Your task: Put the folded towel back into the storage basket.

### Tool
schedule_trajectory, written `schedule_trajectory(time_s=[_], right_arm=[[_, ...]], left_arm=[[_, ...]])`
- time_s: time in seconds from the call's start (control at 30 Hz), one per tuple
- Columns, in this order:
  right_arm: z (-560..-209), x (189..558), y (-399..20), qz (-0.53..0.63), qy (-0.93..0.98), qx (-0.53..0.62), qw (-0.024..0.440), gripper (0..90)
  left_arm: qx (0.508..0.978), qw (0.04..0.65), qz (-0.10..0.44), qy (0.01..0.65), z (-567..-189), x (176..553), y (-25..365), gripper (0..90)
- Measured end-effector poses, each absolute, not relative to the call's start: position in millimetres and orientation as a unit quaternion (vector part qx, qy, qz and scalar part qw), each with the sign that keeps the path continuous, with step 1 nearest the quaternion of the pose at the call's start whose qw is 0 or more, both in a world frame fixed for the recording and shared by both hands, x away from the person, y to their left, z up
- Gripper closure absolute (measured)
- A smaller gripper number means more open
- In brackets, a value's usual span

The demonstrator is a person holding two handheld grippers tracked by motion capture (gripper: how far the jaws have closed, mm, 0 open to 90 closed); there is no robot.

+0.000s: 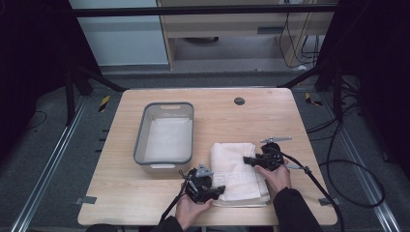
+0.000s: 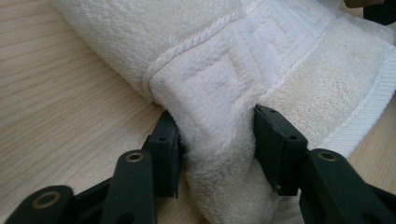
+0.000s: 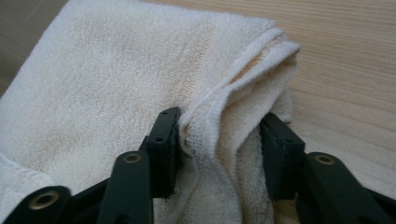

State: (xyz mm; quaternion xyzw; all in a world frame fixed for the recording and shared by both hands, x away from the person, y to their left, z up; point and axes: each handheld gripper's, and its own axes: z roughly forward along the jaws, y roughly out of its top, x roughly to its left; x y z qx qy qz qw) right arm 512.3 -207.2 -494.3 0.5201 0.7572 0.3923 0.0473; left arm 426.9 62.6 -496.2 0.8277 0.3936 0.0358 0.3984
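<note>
Wooden table [image 1: 145, 193], grey plastic basin [image 1: 163, 133] empty at your left, folded white terry towel [image 1: 232, 166] just beside it: both claws are biting in.
Your right gripper [image 1: 249, 160] pinches the towel's folded edge, your left gripper [image 1: 220, 190] clamps the near patterned hem; this looks like the grasp before a lift. Raise both together, swing left over the basin rim; open tabletop behind gives room.
</note>
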Motion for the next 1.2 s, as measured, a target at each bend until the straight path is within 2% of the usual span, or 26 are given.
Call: schedule_trajectory(time_s=[0.17,0.3,0.43,1.2], right_arm=[[-493,511,-207,0.398,0.758,0.515,0.050,63.9],[-491,512,-208,0.400,0.755,0.518,0.041,65.5],[-487,511,-209,0.402,0.751,0.521,0.043,65.5],[-434,487,-216,0.461,0.731,0.495,0.086,65.3]], left_arm=[[0.827,0.405,0.041,0.387,-495,425,62,66.1],[0.825,0.413,0.034,0.385,-494,426,65,69.9],[0.820,0.421,0.024,0.387,-490,426,67,70.7],[0.818,0.457,0.058,0.345,-449,413,73,70.7]])
